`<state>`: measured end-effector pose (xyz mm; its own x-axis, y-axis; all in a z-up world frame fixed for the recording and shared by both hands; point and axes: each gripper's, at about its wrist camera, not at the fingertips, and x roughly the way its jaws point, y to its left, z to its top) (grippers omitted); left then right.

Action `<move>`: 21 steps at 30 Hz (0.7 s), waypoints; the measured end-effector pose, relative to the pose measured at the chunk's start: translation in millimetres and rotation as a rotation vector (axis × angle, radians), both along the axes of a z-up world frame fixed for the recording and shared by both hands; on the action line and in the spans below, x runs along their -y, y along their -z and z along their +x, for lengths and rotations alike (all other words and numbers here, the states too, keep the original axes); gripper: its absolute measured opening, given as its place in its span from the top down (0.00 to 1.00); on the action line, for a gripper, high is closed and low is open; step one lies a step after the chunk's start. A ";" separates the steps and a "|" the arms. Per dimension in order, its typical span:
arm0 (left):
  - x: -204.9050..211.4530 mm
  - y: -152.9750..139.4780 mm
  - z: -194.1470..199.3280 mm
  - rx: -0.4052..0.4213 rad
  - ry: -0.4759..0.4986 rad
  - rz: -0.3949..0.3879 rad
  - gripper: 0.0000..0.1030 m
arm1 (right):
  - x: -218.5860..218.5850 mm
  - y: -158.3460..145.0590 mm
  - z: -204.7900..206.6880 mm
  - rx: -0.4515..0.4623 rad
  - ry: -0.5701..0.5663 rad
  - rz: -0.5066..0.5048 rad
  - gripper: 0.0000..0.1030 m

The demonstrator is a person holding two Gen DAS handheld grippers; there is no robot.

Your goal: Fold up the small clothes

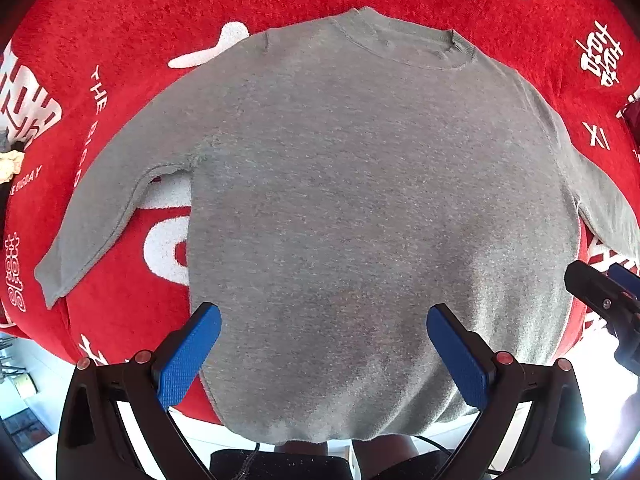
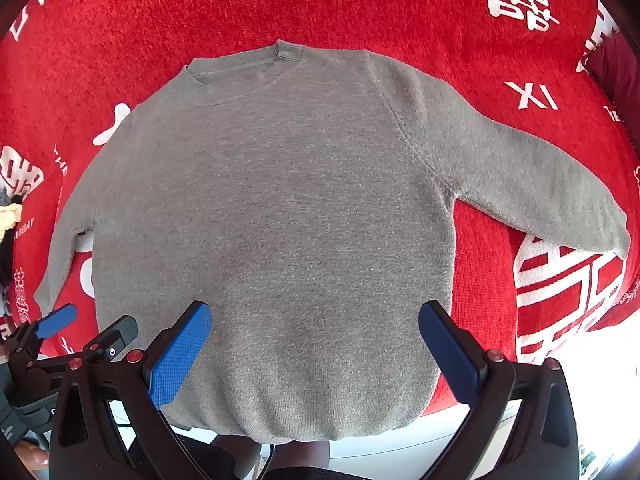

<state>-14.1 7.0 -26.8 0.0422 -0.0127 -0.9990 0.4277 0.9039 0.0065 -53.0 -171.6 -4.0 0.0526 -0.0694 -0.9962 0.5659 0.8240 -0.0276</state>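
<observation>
Below my cameras: both tools are hovering over the hem.
Left gripper (image 1: 324,316): I'm holding its jaws spread, pinching nothing.
Right gripper (image 2: 315,316): likewise spread wide.
Grey sweater (image 1: 360,200): lying flat, sleeves out, on the red blanket (image 1: 132,8).

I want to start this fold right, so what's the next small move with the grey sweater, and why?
Probably bring the left gripper to the grey knit sweater left sleeve and fold it across the body. The sweater lies flat on the red patterned blanket, sleeves spread, and both the left and the right gripper are open and empty.
</observation>
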 end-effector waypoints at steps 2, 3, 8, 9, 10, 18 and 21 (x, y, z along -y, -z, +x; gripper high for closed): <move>-1.0 -0.2 0.6 0.001 -0.002 -0.005 0.00 | -1.5 -0.1 1.0 -0.001 -0.004 -0.003 0.00; -1.6 0.0 1.0 0.001 -0.002 -0.006 0.00 | -1.9 0.0 1.4 -0.002 -0.005 -0.005 0.00; -3.6 1.1 1.8 -0.024 -0.002 -0.045 0.00 | -5.4 0.2 5.4 -0.006 -0.015 -0.011 0.00; -4.4 0.6 2.0 -0.023 -0.006 -0.051 0.00 | -6.5 0.2 6.6 -0.007 -0.019 -0.013 0.00; -5.0 0.6 2.5 -0.026 -0.010 -0.058 0.00 | -7.3 0.2 7.2 -0.009 -0.021 -0.015 0.00; -20.8 -0.8 11.7 -0.029 -0.072 -0.124 0.00 | -19.3 0.2 19.5 -0.015 -0.050 -0.023 0.00; -37.0 -0.2 19.1 -0.035 -0.119 -0.177 0.00 | -29.9 2.2 28.8 -0.011 -0.072 -0.024 0.00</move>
